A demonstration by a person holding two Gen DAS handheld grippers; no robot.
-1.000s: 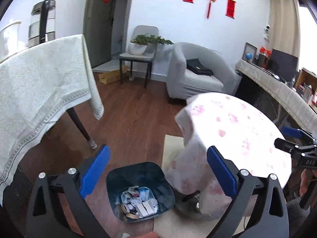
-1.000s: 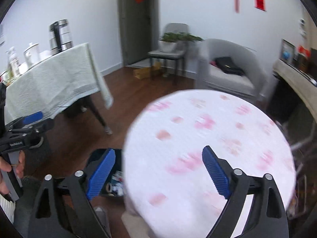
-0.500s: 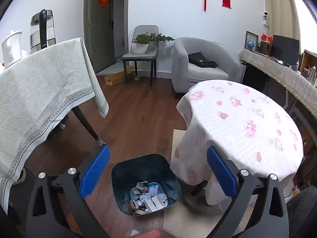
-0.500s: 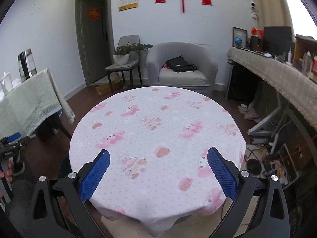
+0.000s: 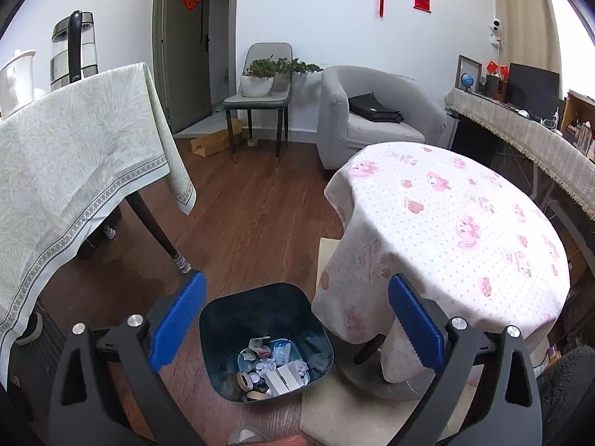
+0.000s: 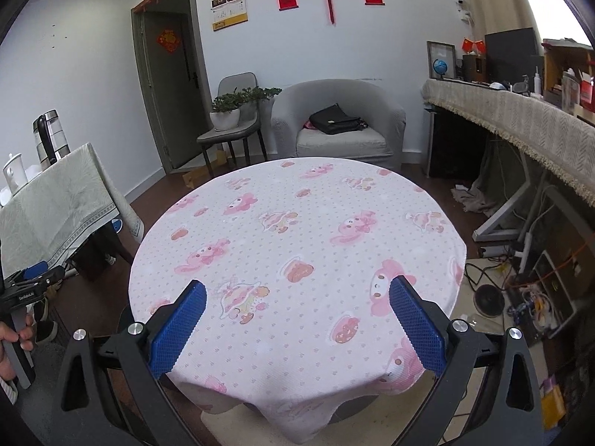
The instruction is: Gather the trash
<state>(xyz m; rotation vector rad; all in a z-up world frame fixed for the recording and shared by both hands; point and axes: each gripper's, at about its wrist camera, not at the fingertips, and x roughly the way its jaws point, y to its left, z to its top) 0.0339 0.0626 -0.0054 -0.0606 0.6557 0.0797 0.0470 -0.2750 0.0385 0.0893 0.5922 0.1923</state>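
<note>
Left wrist view – tongs: the left gripper (image 5: 295,317), black arms with blue ribbed pads, stands wide apart and holds nothing.
Left wrist view – bin: a dark, square-mouthed plastic trash bin (image 5: 223,321) sits on the brown wooden floor (image 5: 245,215), framed between the two pads, just beside the draped edge of the round table.
Left wrist view – trash: crumpled white paper, small cartons and tape rolls (image 5: 273,369) lie at the bottom of the bin.
Left wrist view – surroundings: a round table under a white cloth with pink cartoon prints (image 5: 457,219) is at right; a table with a pale green patterned cloth (image 5: 70,156) is at left, a glass kettle (image 5: 74,52) on it.
Right wrist view – tongs: the right gripper (image 6: 297,317), same build, is spread wide with nothing between the pads, hovering over the near edge of the pink-print table (image 6: 297,230).
Right wrist view – other hand: the left gripper (image 6: 31,284) shows at the left border, gripped by a hand (image 6: 11,345).
Right wrist view – background: a grey armchair (image 6: 338,126) carrying a black bag (image 6: 334,119) stands behind the table.
</note>
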